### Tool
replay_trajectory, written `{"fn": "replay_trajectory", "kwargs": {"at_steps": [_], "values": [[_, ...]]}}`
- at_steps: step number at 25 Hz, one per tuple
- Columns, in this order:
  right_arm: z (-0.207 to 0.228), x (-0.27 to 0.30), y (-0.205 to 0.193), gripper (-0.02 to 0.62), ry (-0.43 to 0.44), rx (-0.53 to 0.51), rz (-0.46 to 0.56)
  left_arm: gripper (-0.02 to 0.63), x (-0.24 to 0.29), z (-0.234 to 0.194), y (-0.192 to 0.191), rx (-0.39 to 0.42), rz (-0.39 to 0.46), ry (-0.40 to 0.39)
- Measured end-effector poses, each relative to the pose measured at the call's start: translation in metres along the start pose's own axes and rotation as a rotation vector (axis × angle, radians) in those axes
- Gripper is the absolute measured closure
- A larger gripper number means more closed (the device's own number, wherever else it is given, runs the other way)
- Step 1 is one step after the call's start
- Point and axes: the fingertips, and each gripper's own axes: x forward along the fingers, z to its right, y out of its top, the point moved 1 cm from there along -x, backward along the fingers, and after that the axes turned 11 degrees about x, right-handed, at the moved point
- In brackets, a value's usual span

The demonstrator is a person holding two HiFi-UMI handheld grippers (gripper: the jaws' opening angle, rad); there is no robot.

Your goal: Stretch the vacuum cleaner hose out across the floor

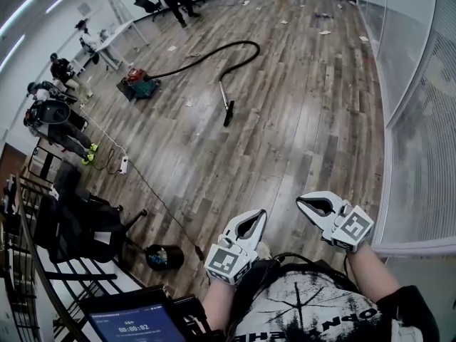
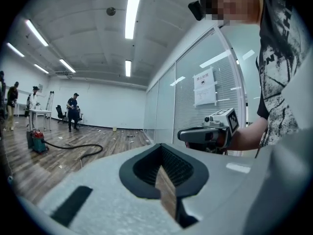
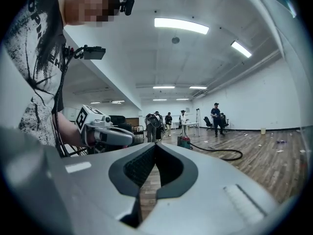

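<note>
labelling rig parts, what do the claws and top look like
Left claw and right claw are pale grey shells with black teardrop openings, each with a black-and-white marker cube. The person wears a white T-shirt with black print.

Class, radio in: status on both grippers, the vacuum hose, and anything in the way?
Left gripper shut, empty. Right gripper shut, empty. Hose curved on floor far ahead, untouched. Small scraps between.

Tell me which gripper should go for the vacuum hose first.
Left, narrowly. Both the left gripper and right gripper are shut, empty and far from the hose; its wand end lies ahead on the left gripper's side.
</note>
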Motion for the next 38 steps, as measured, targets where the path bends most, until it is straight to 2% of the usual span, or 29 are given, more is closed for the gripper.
{"fn": "replay_trajectory", "kwargs": {"at_steps": [3,6,11,20,29,33,38], "values": [[-0.002,0.020,0.006,0.589,-0.007,0.021,0.001,0.604,-0.004,-0.017,0.000,0.016,-0.001,-0.013],[-0.004,0.035,-0.012,0.590,0.014,-0.030,-0.007,0.604,-0.011,-0.029,-0.006,0.018,0.001,-0.020],[0.000,0.113,-0.008,0.589,0.018,-0.044,-0.057,0.604,-0.026,-0.103,-0.011,0.000,0.019,-0.021],[0.005,0.184,-0.011,0.589,-0.011,-0.063,-0.102,0.605,-0.050,-0.173,-0.032,0.003,0.037,-0.040],[0.002,0.245,0.002,0.589,0.012,-0.080,-0.129,0.605,-0.064,-0.229,-0.031,-0.009,0.051,-0.033],[0.011,0.268,0.007,0.589,0.022,-0.066,-0.125,0.604,-0.063,-0.244,-0.036,-0.025,0.048,-0.021],[0.030,0.287,0.012,0.589,0.073,-0.050,-0.126,0.604,-0.048,-0.258,-0.030,-0.030,0.063,0.016]]}}
